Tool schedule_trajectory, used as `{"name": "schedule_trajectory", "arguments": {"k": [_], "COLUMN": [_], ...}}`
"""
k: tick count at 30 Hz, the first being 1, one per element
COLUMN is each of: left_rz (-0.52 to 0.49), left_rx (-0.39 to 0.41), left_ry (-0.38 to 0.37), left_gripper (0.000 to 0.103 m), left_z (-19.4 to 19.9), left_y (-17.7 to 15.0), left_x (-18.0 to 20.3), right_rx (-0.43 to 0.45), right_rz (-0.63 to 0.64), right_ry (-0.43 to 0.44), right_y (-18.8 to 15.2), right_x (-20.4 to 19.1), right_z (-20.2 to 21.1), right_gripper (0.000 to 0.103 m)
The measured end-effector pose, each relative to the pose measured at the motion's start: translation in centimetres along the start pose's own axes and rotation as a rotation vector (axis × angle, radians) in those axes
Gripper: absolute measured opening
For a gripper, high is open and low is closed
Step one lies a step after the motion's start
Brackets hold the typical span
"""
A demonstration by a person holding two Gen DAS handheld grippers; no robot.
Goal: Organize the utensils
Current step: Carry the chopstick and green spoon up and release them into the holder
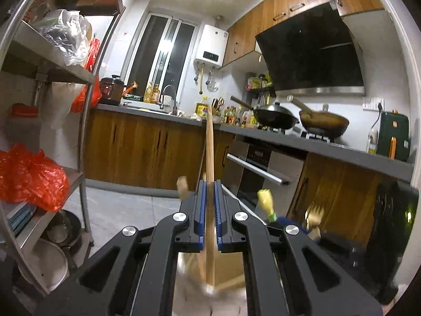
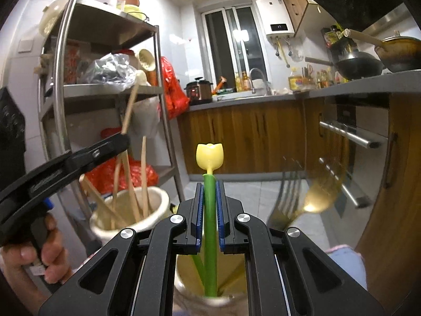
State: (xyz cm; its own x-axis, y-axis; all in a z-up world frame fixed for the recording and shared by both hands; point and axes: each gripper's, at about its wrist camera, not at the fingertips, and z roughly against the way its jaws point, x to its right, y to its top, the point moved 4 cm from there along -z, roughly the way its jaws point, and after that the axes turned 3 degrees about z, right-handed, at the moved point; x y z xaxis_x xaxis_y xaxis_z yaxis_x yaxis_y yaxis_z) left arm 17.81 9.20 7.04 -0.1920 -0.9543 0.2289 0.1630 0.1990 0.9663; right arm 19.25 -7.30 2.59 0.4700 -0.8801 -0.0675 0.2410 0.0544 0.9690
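Observation:
My left gripper [image 1: 209, 184] is shut on a long wooden chopstick [image 1: 209, 142] that stands upright between its blue pads, its lower end over a blurred pale cup [image 1: 189, 266]. From the right wrist view the left gripper [image 2: 123, 138] shows at the left, held by a hand [image 2: 34, 260], gripping that chopstick [image 2: 130, 108] above a cream cup [image 2: 158, 197] with several more chopsticks. My right gripper [image 2: 209, 184] is shut on the green stem of a tulip-topped utensil [image 2: 210, 155], whose stem runs down into a second cup [image 2: 184, 284]. A gold fork [image 2: 284, 197] and gold spoon [image 2: 319, 194] lean out to the right, blurred.
A steel shelf rack [image 2: 158, 89] with red bags stands at the left. Wooden cabinets [image 2: 250, 134], an oven handle [image 2: 350, 134] and a grey counter [image 1: 329, 144] with woks [image 1: 276, 117] lie ahead and right. Tiled floor [image 1: 126, 208] lies between.

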Motion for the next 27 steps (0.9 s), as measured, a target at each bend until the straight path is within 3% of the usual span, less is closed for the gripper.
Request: {"name": "schedule_trajectory", "arguments": {"k": [6,13,16,17,20,22,25,27], "left_rz": [-0.030,-0.021,-0.020,-0.017,-0.009,-0.011,-0.012,-0.013], "left_rx": [-0.080,-0.101,-0.114,-0.120,-0.120,-0.122,-0.109,-0.106], "left_ry": [0.001,0.001,0.013,0.018,0.039,0.049,0.071,0.084], "left_gripper": [0.006,0.006,0.008,0.016,0.036,0.041,0.058,0.068], "left_z": [1.3,1.6,1.7,1.8,2.1,2.4,3.1,3.6], "left_y": [-2.1,-2.2,-2.3,-2.2,-2.0,-1.7,-1.3,-1.2], "left_x": [0.0,-0.7,-1.0,-1.1,-1.2,-1.1,-1.0,-1.0], "right_rx": [-0.048,-0.090,-0.077,-0.065,-0.039,-0.021,-0.009,0.003], "right_rz": [0.016,-0.001,-0.003,0.001,0.014,0.000,-0.022,-0.036], "right_ry": [-0.004,-0.012,0.005,0.005,-0.001,-0.006,-0.013,-0.023], "right_y": [-1.0,-1.5,-1.1,-1.0,-0.4,-0.2,0.3,0.6], "right_x": [-0.3,-0.3,-0.7,-0.7,-0.9,-0.7,0.0,0.5], "right_z": [0.9,1.3,2.3,2.7,3.8,4.8,6.0,6.9], "right_gripper": [0.010,0.010,0.020,0.026,0.030,0.036,0.049,0.068]}}
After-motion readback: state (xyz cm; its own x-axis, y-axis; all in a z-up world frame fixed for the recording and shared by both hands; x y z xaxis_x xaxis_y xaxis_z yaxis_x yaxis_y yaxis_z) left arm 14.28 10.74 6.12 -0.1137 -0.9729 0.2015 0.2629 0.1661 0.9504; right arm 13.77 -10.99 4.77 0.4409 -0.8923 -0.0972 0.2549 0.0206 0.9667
